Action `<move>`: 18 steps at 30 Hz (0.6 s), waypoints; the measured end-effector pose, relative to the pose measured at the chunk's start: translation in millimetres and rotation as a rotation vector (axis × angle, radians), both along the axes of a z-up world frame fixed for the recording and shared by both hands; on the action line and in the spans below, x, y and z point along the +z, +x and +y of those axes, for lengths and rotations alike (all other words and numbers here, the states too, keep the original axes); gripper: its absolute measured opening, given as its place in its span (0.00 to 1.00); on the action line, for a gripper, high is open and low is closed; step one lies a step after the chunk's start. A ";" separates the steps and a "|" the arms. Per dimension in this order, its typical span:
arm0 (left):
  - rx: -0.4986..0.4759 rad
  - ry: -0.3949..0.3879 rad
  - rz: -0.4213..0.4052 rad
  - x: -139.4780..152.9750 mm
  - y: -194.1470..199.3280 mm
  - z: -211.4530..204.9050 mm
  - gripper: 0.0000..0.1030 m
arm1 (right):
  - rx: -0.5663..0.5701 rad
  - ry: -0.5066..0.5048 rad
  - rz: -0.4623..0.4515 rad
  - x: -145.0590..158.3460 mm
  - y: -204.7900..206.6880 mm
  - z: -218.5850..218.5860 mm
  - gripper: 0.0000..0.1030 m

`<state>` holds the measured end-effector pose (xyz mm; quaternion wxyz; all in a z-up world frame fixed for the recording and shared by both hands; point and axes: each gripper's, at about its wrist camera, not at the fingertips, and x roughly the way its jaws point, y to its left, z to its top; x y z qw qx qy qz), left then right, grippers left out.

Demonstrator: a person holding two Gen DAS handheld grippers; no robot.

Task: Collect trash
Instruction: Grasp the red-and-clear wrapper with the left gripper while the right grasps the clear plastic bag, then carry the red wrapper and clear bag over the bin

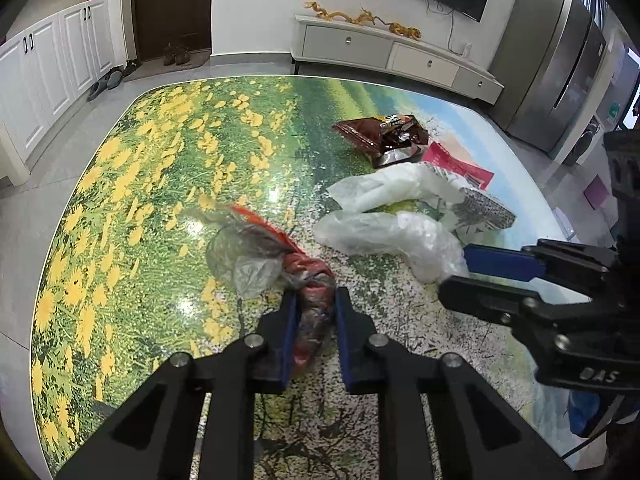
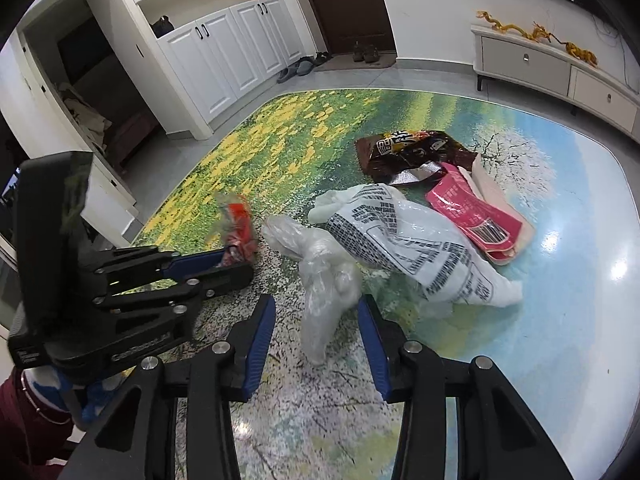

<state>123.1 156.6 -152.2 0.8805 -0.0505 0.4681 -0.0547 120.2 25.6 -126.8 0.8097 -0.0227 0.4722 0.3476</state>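
I'm working over the table (image 1: 120, 208) w/ the flower-field print, both grippers angling down at the trash. My left gripper (image 1: 316, 300) is pinching the red wrapper (image 1: 316, 280); its blue pads are pressing on the crumpled red-and-clear bundle from both sides, near the table's front edge. A thin clear flap of that wrapper is sticking out away from me, lying on the yellow flowers. My right gripper (image 2: 316, 312) is standing spread around the clear plastic bag (image 2: 320, 280); the bag is sitting between the fingers (image 2: 260, 332), but the pads aren't squeezing it yet, w/ gaps showing on both sides. That bag is lying just right of the red wrapper & touching the white printed bag (image 2: 420, 248), which is sprawling further right. Behind the white bag, toward the table's far side, a pink packet (image 2: 472, 216) is lying on a pale card, & a dark brown snack bag (image 2: 412, 148) is lying just beyond it, its silver inside showing. In the right wrist view my left gripper is sitting at the left, w/ a dark red sleeve (image 2: 24, 432) below it.
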 end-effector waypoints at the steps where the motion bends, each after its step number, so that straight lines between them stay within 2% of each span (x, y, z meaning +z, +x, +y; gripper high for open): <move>1: 0.002 -0.002 -0.001 0.1 -1.0 0.5 0.16 | -0.002 -0.002 -0.002 -0.8 1.0 1.1 0.36; 9: 0.018 -0.026 -0.015 3.7 -9.2 6.2 0.16 | -0.020 -0.031 -0.012 -8.6 4.3 4.1 0.18; 11: 0.024 -0.031 -0.017 4.8 -11.7 8.0 0.16 | -0.015 -0.027 -0.013 -7.9 2.8 3.2 0.09; 18: 0.040 -0.040 -0.034 11.4 -22.1 12.4 0.16 | 0.006 0.009 -0.007 -2.1 -7.3 -2.0 0.08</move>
